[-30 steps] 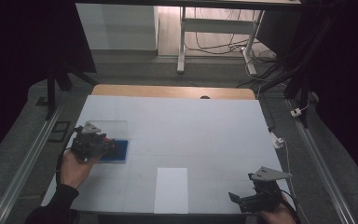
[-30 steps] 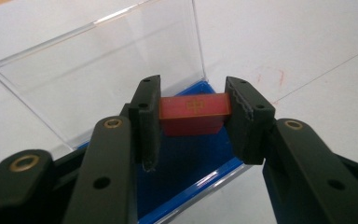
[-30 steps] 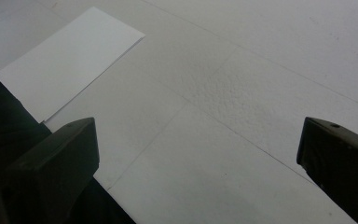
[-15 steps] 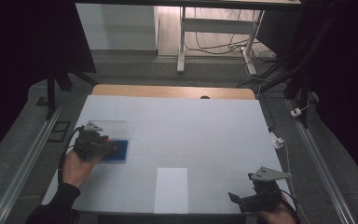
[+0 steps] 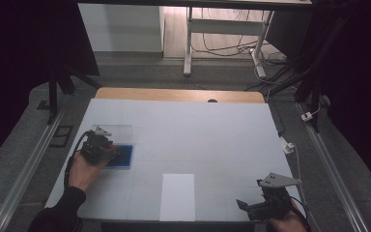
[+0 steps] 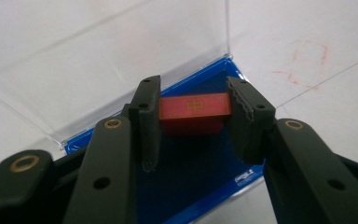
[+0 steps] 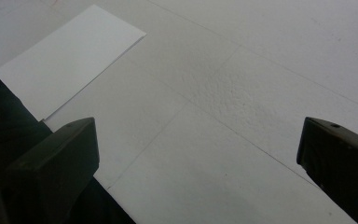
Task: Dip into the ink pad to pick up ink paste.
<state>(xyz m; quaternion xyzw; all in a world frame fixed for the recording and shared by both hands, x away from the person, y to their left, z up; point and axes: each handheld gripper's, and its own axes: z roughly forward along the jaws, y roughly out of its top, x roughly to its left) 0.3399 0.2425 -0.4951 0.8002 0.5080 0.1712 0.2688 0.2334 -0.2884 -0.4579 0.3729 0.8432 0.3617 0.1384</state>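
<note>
At about nine o'clock on the white bench (image 5: 183, 130), the left hand-held gripper (image 6: 193, 109) pinches a small red block (image 6: 195, 108) between its jaws, just above the blue tray (image 6: 200, 175) of an open case whose clear lid (image 6: 98, 60) lies back toward twelve o'clock. A white sheet of paper (image 5: 178, 196) lies flat near six o'clock. At five o'clock, the right hand-held gripper (image 7: 198, 154) hangs over bare bench with its jaws spread wide, holding nothing.
</note>
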